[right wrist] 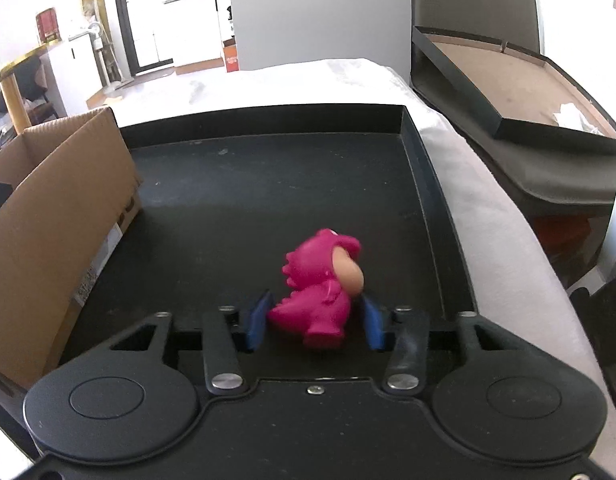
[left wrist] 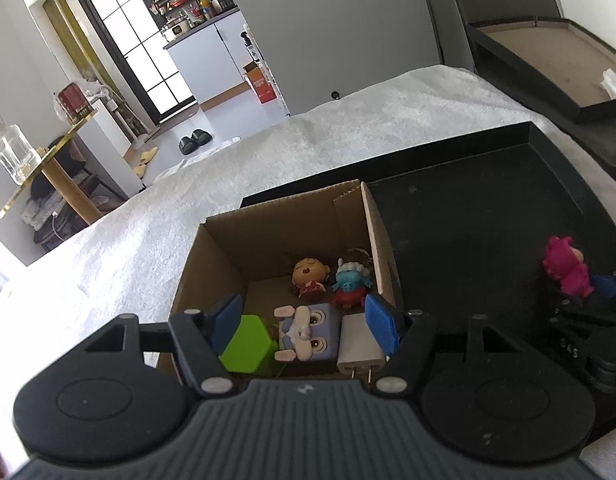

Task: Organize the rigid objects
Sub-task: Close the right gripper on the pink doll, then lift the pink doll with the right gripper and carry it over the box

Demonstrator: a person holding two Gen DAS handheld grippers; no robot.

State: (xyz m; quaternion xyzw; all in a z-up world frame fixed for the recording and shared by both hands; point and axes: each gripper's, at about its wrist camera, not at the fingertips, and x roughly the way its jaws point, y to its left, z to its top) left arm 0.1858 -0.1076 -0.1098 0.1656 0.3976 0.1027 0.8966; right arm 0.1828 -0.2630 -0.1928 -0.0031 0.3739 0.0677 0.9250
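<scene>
A cardboard box [left wrist: 223, 252] stands on the black tray [left wrist: 488, 208]. Inside lie a green block [left wrist: 249, 344], a purple cube toy with a rabbit [left wrist: 308, 332], a white charger plug [left wrist: 358, 344], a sleeping-face figure [left wrist: 308, 274] and a blue-and-red figure [left wrist: 350, 282]. My left gripper [left wrist: 303, 324] is open and empty above the box. A pink dinosaur figure [right wrist: 322, 288] stands on the tray [right wrist: 267, 184] between the blue pads of my right gripper [right wrist: 316, 320]. The pads stand apart from it on both sides. The figure also shows in the left wrist view [left wrist: 568, 270].
The box's side wall [right wrist: 55, 216] rises left of the right gripper. The tray lies on a white towel-covered surface [left wrist: 267, 148]. A dark box lid with a brown inside [right wrist: 508, 80] sits at the right, beyond the bed edge.
</scene>
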